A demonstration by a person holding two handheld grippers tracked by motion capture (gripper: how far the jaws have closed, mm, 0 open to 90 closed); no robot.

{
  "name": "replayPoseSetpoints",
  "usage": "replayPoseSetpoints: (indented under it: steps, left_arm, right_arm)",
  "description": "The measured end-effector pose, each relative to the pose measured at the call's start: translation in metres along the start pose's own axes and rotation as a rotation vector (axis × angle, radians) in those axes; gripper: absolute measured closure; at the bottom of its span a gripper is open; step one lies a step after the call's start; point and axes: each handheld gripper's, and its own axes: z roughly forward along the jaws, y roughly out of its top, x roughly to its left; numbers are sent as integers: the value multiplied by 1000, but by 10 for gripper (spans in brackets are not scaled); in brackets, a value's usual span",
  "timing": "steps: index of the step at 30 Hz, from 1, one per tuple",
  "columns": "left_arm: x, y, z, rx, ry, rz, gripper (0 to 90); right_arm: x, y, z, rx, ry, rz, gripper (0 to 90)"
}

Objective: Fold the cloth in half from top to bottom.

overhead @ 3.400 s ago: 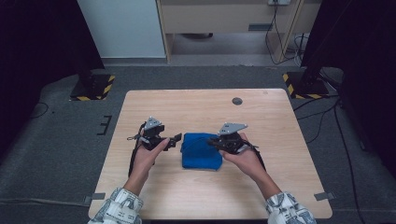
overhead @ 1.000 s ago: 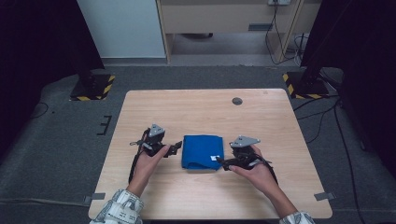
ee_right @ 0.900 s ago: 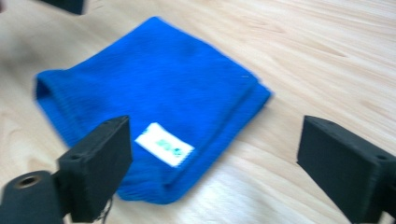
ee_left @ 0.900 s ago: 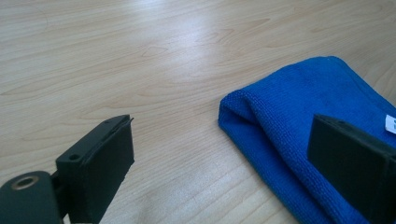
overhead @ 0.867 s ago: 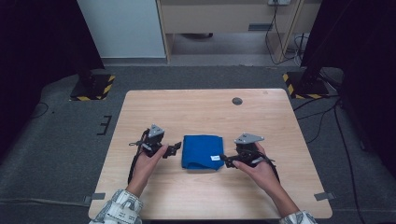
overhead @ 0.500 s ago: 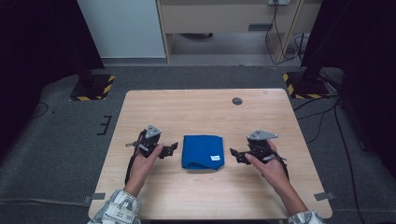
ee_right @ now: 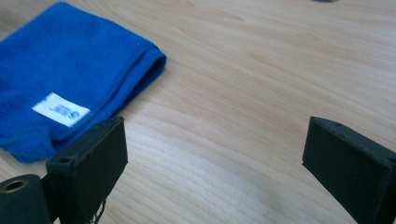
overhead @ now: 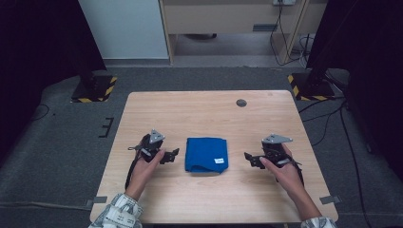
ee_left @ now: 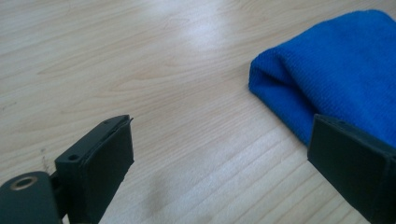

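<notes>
— On the bench (overhead: pixel 209 209), near the middle of its front half, our blue cloth (overhead: pixel 206 155) lies folded into a thick rectangle, its white label (overhead: pixel 219 160) facing up at the corner nearest our right side. What is different about it now?

— We are no longer touching it. A few seconds back both claws were on the cloth, one at each side. A second ago our right claw (overhead: pixel 248 157) was at its right edge, by the label; now it sits well apart from the cloth, out to the right over bare wood.

— And its jaws?

— They have just been opening, and in the right gripper view they stand wide with nothing but bench grain between them. The cloth lies off to the left of them there, its rounded fold toward us.

— What about our left claw (overhead: pixel 172 154)?

— It has drawn back slightly from the cloth since a second ago, and now rests just beside its left edge. In the left gripper view its jaws are wide too, and empty; the cloth's folded corner lies ahead of the right jaw, not between the two.

— So what do we make of it?

— We judge the fold finished. The cloth holds its shape flat without our help, and with both claws released, we see nothing left except perhaps squaring up an edge.
</notes>
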Motion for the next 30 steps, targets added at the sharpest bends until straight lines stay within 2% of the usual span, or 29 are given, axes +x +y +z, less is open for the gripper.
replayPoseSetpoints:
  steps: [7,10,20,26,30]
  left_arm:
    - [8,-7,-1,29,7,-7,66]
    - [11,-9,-1,43,14,-11,64]
    - [24,-17,2,61,41,-39,64]
    - [31,-24,3,66,57,-59,62]
    - [32,-28,3,73,57,-64,60]
  right_arm:
    - [-8,-12,0,43,-3,13,64]
    - [-17,-14,-1,38,-20,21,64]
    - [-47,-18,-6,8,-95,118,69]
    - [-57,-18,-2,7,-131,159,69]
    - [-61,-18,3,20,-153,164,69]
